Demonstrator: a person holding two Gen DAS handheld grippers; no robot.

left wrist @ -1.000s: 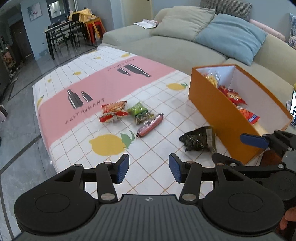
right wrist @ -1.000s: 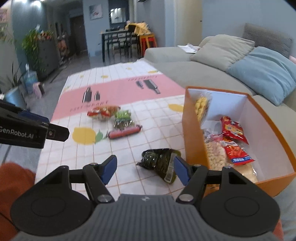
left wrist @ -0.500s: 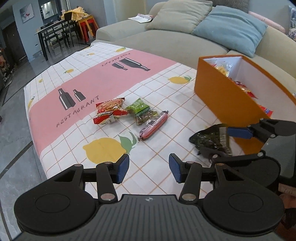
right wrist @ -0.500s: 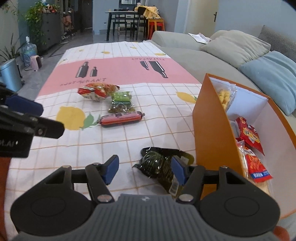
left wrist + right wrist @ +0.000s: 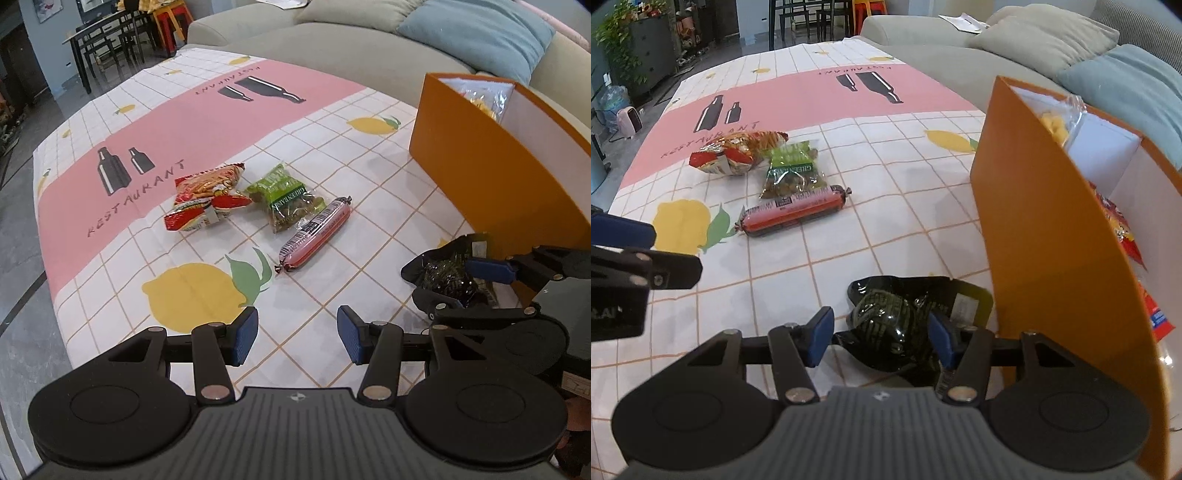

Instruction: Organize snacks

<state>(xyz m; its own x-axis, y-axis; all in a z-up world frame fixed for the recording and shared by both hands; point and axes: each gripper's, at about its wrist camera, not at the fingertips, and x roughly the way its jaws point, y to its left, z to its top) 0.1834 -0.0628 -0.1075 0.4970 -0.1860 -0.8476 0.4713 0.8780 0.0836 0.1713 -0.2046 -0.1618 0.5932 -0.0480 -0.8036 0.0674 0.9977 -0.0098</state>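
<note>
A dark green snack packet (image 5: pixel 886 317) lies on the tablecloth beside the orange box (image 5: pixel 1052 240). My right gripper (image 5: pixel 881 338) is low over the packet with a blue pad on each side of it. Its jaws are closing, and the left pad still stands a little off the wrapper. The same packet (image 5: pixel 447 275) and the right gripper (image 5: pixel 461 288) also show in the left wrist view. My left gripper (image 5: pixel 297 334) hangs open over bare cloth, nothing between its pads. Ahead of it lie a red sausage (image 5: pixel 316 232), a green raisin packet (image 5: pixel 286 197) and red snack packets (image 5: pixel 207 199).
The orange box (image 5: pixel 498 177) stands at the table's right, holding yellow puffs (image 5: pixel 1056 125) and red packets (image 5: pixel 1119 225). A grey sofa (image 5: pixel 332 48) with cushions runs behind the table. The table's near edge (image 5: pixel 62 332) drops to the floor at the left.
Both grippers have come down and forward toward the table. The right gripper's jaws have narrowed and now stand either side of the dark packet. The left jaws kept their width.
</note>
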